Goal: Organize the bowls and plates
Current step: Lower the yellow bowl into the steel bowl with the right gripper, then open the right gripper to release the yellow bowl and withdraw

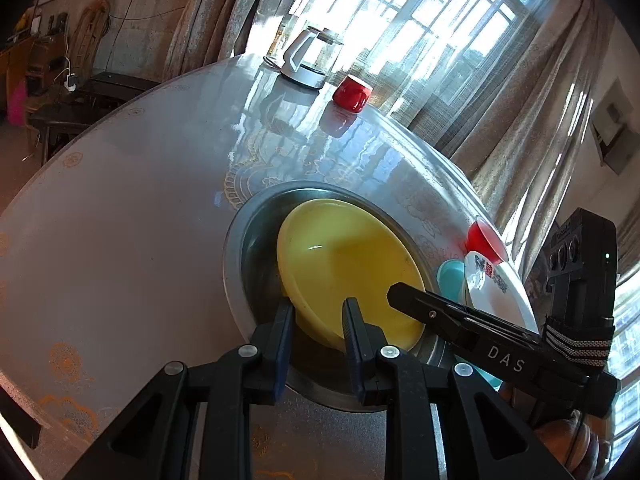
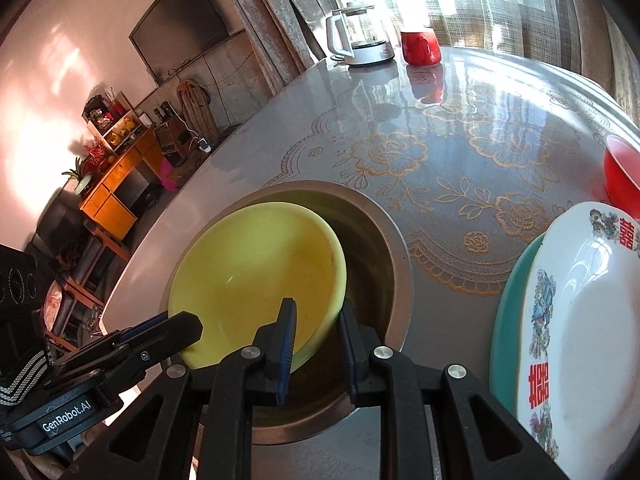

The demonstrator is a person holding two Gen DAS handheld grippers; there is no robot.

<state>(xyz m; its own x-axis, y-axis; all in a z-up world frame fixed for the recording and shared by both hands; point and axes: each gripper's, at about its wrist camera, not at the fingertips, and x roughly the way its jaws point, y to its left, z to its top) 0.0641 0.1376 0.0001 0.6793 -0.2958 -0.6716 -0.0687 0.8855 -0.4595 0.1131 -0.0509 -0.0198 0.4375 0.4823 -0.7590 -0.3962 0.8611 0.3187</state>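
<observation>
Left gripper (image 1: 318, 312): jaws straddle yellow plate's (image 1: 352, 268) near rim; contact unclear.
Right gripper (image 2: 318, 316): jaws apart around same rim.
Yellow plate: tilted inside metal basin (image 2: 384, 248), on worktop (image 2: 440, 152).

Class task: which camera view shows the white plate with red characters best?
The right wrist view: the white plate with red characters fills its right side, with its painted figures legible. In the left wrist view the same plate is small, foreshortened and partly hidden behind the other tool.

It was a home's living and dining room. A round table (image 2: 460, 168) with a floral cover stood by curtained windows (image 1: 420, 40), and a wall television (image 2: 180, 24), an orange cabinet (image 2: 116, 188) and a kettle (image 2: 360, 36) were in view.
</observation>
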